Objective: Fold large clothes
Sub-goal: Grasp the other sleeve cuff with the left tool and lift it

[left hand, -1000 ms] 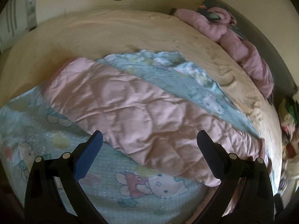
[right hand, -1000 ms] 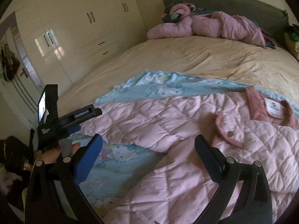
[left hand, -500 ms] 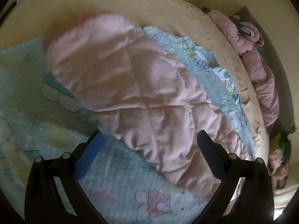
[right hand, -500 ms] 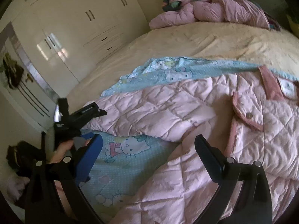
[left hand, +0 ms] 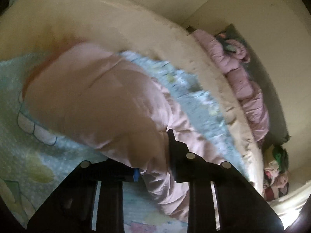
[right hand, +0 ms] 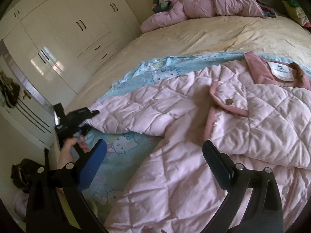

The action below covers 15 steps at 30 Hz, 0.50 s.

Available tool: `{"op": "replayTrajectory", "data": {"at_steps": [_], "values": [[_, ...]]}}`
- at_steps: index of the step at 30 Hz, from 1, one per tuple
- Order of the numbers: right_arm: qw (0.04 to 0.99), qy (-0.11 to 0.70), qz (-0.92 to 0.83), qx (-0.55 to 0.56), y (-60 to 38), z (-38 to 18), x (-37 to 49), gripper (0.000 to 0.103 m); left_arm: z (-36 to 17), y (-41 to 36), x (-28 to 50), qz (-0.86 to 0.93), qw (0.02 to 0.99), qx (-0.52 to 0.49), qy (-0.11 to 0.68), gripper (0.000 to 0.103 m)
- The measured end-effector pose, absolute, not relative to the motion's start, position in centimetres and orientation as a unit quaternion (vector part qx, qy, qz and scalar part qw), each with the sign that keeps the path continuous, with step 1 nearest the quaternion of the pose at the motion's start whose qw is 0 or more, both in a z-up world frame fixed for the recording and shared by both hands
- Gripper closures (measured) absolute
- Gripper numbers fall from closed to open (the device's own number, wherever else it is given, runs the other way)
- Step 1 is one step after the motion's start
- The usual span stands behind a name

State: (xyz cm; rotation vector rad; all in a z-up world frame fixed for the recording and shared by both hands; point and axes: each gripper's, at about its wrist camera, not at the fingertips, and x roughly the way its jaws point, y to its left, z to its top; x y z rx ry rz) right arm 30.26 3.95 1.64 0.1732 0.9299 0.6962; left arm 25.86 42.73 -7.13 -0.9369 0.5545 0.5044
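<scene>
The right gripper [right hand: 153, 155] hung wide open and empty over the pink jacket [right hand: 194, 136] at the bed's near edge, while the left gripper [left hand: 153, 165], just closed on the sleeve [left hand: 97, 104], should carry it inward, low and flat.

My left wrist view sits close over the pink jacket's sleeve [left hand: 93, 104], angled down toward the headboard corner. My right looks lower across the jacket [right hand: 213, 136] toward the wardrobe [right hand: 77, 29]; both share the bed [right hand: 213, 36].
</scene>
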Motion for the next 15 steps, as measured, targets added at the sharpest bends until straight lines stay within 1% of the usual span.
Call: {"op": "replayTrajectory", "data": {"at_steps": [7,15], "values": [[0.841,0.422,0.32,0.109,0.5,2.5,29.0,0.005,-0.7,40.3,24.8,0.198,0.867,-0.405,0.211,0.09],[0.86,0.39,0.296,0.144,-4.7,3.5,27.0,0.005,5.0,35.7,24.7,0.151,0.906,-0.355,0.173,0.091]]}}
